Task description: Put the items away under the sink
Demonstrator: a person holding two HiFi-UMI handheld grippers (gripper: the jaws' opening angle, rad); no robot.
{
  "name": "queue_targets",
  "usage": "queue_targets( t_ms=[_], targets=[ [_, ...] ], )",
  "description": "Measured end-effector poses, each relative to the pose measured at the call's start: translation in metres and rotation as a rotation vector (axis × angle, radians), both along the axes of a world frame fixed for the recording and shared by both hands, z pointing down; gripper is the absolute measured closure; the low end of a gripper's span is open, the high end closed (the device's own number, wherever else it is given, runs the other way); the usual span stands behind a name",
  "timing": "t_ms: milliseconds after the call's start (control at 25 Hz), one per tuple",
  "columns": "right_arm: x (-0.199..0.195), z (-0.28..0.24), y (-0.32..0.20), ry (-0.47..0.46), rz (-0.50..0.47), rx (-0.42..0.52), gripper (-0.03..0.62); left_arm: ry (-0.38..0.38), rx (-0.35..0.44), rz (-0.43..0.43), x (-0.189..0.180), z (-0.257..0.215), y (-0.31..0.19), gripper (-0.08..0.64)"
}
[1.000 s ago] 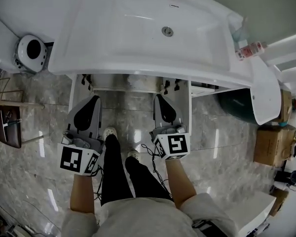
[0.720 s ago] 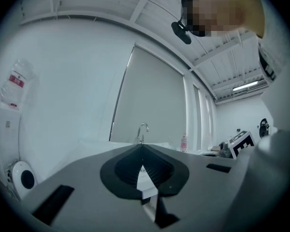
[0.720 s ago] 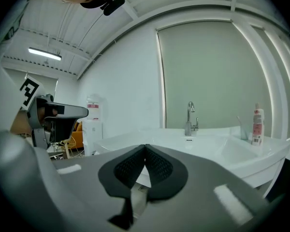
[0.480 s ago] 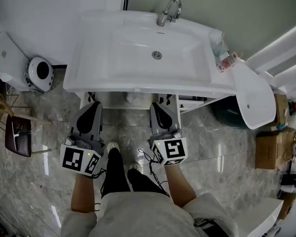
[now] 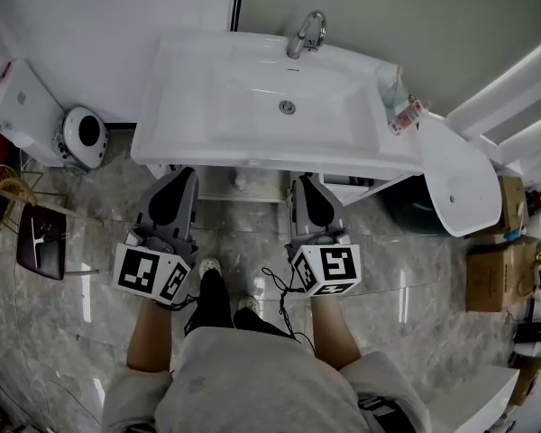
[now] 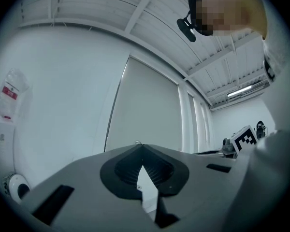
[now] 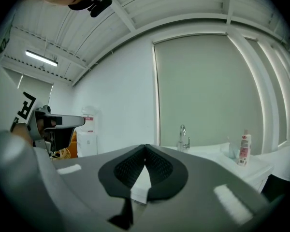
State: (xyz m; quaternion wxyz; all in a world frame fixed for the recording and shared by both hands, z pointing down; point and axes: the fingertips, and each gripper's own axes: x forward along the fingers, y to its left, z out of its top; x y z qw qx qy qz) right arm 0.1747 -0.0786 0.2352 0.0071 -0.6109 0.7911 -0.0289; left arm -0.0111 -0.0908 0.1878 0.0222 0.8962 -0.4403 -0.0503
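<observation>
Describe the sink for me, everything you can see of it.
The sink is a white, glossy, rectangular basin with a broad flat rim, set against the wall. A curved chrome faucet stands at the middle of its back edge. A small round metal drain sits in the shallow bowl, which holds nothing else. A small bottle with red print stands on its right ledge.

White sink top [image 5: 189,106] stood before me, faucet [image 5: 307,34] at its back edge, red-and-white bottle [image 5: 406,115] at its right end, marbled floor [image 5: 63,314] below carried my shoes [image 5: 205,266], round white container [image 5: 83,138], brown stool [image 5: 41,240], cardboard box [image 5: 496,278].
</observation>
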Motion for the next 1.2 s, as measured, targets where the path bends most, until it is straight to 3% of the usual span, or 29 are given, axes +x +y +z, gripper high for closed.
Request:
queue_targets(
  t_ms=[440, 1200],
  targets=[
    [0.018, -0.04, 0.023, -0.009, 0.027, 0.069, 0.581, -0.002, 0.048, -0.025, 0.002, -0.03, 0.014, 0.552],
    [0.045, -0.066, 0.053, -0.01, 0.041, 0.125, 0.581, 0.003, 0.101, -0.034, 0.028, -0.058, 0.049, 0.552]
  ],
)
